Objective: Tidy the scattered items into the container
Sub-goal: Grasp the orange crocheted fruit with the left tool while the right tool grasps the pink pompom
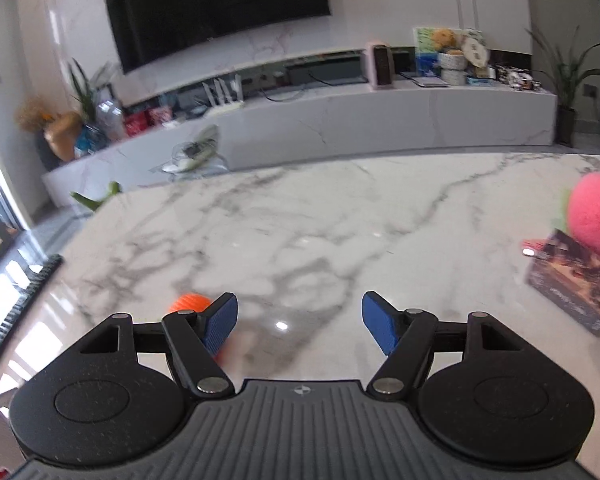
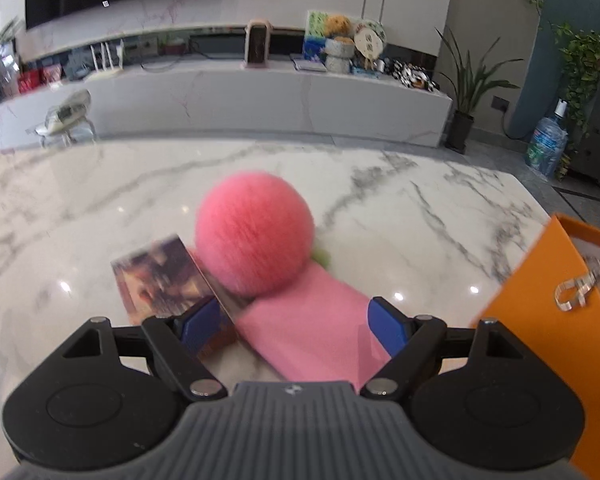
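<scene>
In the right wrist view a fuzzy pink ball (image 2: 254, 236) rests on a pink flat pad (image 2: 312, 328) beside a dark picture box (image 2: 160, 276). My right gripper (image 2: 296, 326) is open just in front of them, its fingers straddling the box corner and the pad. An orange container (image 2: 556, 280) stands at the right with a clear clip (image 2: 576, 292) at its rim. In the left wrist view my left gripper (image 1: 300, 326) is open and empty above the marble table (image 1: 300, 220). An orange ball (image 1: 190, 303) sits behind its left finger. The pink ball (image 1: 596, 212) and box (image 1: 572, 280) lie at the right.
A white TV bench (image 2: 260, 92) with clutter stands beyond the table's far edge. Potted plants (image 2: 466, 92) and a water bottle (image 2: 546, 148) are on the floor at the right. The table's left edge runs near a dark keyboard-like strip (image 1: 24, 300).
</scene>
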`<state>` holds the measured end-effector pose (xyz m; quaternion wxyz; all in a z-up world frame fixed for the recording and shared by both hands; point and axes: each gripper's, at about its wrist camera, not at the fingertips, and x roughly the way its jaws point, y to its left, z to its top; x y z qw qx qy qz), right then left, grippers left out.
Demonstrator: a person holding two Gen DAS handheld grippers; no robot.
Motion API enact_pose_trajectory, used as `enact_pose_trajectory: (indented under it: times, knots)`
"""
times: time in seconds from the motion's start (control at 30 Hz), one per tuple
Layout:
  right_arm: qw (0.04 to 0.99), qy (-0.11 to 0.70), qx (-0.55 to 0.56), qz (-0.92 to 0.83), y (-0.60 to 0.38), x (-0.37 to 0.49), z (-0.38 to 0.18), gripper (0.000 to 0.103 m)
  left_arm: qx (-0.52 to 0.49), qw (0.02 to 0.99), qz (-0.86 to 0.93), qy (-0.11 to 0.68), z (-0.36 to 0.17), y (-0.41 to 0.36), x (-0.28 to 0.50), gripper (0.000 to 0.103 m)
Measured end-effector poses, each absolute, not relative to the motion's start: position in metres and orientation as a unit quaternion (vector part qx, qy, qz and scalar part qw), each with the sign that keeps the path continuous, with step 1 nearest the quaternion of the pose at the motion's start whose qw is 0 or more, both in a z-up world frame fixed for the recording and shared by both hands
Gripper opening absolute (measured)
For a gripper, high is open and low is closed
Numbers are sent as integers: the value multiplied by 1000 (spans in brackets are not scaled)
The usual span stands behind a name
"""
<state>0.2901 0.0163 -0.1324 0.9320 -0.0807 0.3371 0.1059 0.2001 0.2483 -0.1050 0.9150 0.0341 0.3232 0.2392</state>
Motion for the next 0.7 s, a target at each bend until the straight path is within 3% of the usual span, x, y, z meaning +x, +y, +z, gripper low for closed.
enact_pose_trajectory:
  times: [0.1,0.43,0.6,0.7]
  knots:
    - [937,323,-73,112,24,299,-129,83,45,906,292,303,-102,263,198,89]
    - [942,311,-58,110,44,335,-134,90,-3,880,332,338,-124,314,204,89]
    - [940,319,-58,101,48,346,-144,89,2,881,326,344,-134,312,205,89]
    - [937,330,-54,97,47,353,-151,84,-2,882,326,340,-137,312,205,88]
